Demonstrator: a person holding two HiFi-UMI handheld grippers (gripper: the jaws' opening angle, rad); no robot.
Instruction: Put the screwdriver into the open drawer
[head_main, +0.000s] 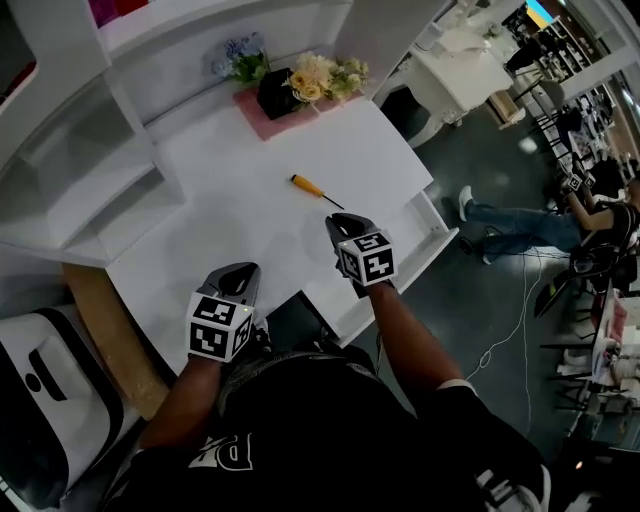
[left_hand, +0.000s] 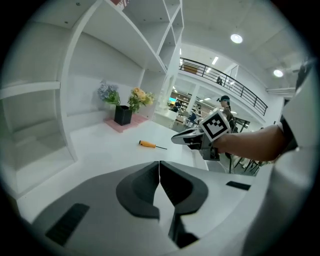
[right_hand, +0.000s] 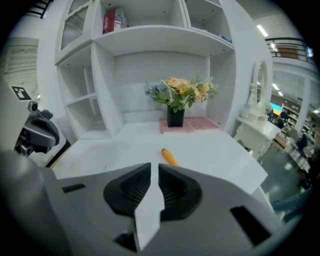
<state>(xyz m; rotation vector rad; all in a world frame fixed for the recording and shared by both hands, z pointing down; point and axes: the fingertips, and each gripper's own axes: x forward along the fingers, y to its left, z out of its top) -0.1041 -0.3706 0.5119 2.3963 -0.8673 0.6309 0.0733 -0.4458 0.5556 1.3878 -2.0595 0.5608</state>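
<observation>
The person's black shirt (head_main: 330, 430) fills the near edge of the head view, with both forearms reaching out from it. The left gripper (head_main: 241, 271), grey with a marker cube, hangs over the near edge of the white worktop (head_main: 240, 215); its jaws are pressed together with nothing between them. The right gripper (head_main: 346, 219) is further forward and tilted downward, its jaws slightly parted and empty. The orange-handled screwdriver with a thin dark shaft (head_main: 316, 193) lies flat on the worktop just ahead of the right gripper, untouched, and ahead and to the right of the left gripper. The open white drawer (head_main: 438, 214) juts out from the worktop below and to the right of the right gripper. Well beyond both grippers, a black vase of flowers (head_main: 277, 94) stands on a pink mat (head_main: 262, 118).
</observation>
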